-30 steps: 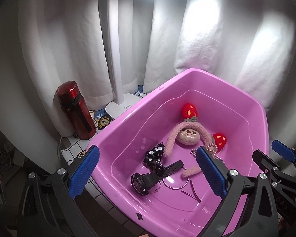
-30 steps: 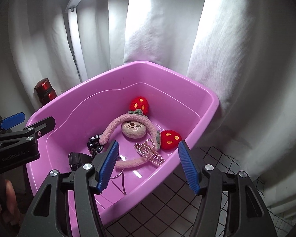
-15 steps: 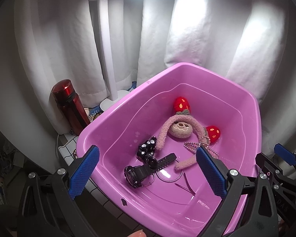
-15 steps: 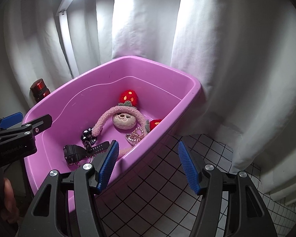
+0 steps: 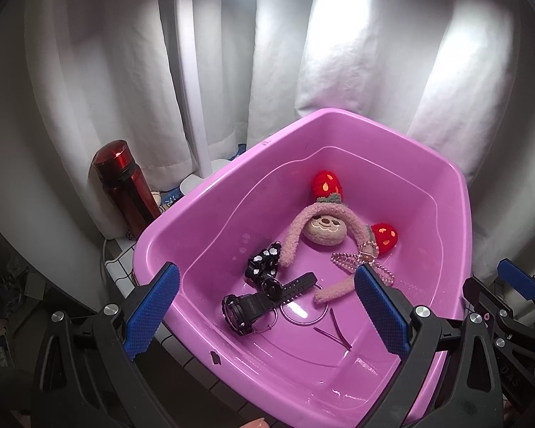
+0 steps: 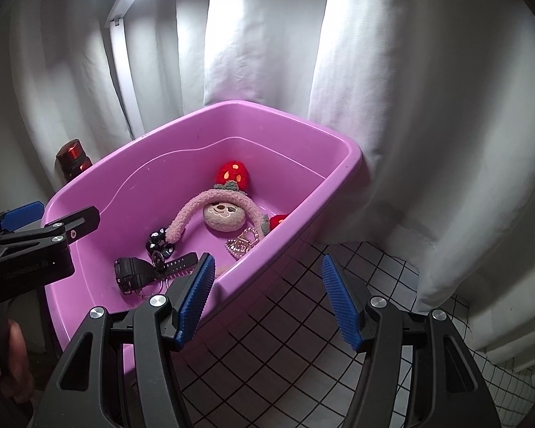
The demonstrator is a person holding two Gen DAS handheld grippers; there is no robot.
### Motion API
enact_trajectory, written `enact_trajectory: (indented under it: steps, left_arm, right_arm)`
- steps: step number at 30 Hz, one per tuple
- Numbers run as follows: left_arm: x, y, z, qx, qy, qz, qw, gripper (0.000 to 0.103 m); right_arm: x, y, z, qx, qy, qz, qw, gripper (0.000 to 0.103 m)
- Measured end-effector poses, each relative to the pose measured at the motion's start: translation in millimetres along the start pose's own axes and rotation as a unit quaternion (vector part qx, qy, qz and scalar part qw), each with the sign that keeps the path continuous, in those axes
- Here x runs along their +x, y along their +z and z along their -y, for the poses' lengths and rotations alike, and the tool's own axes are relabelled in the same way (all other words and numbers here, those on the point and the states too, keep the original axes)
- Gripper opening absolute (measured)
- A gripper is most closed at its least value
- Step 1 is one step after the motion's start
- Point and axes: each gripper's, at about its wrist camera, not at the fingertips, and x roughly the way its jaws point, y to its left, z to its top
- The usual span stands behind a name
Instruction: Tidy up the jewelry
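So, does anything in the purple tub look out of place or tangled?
Nothing is spilled or broken. The items lie loose in one heap in the purple tub: the black watch lies against a black hair tie, and the rhinestone clip rests over the plush headband. Both claws are open and empty.

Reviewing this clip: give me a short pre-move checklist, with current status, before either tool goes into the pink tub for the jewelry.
1. Left tool open and empty: ok.
2. Right tool open and empty: ok.
3. Left tool over the pink tub: ok.
4. Right tool over the tub: not ok, it hangs mostly over the tiled surface beside the rim.
5. Black watch free to lift: not ok, its strap lies against the black hair tie.
6. Rhinestone hair clip free to lift: cannot tell, it overlaps the plush headband.
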Motion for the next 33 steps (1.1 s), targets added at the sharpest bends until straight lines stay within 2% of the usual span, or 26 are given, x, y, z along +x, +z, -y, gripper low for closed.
enact_trajectory:
  steps: [33]
  left_arm:
    - [-1.8, -3.6, 3.2, 0.004, -0.006, -0.004, 1.0000, 0.096]
  right_arm:
    - [-3.0, -3.5, -0.3, 0.005, -0.002, 0.000, 1.000, 0.060]
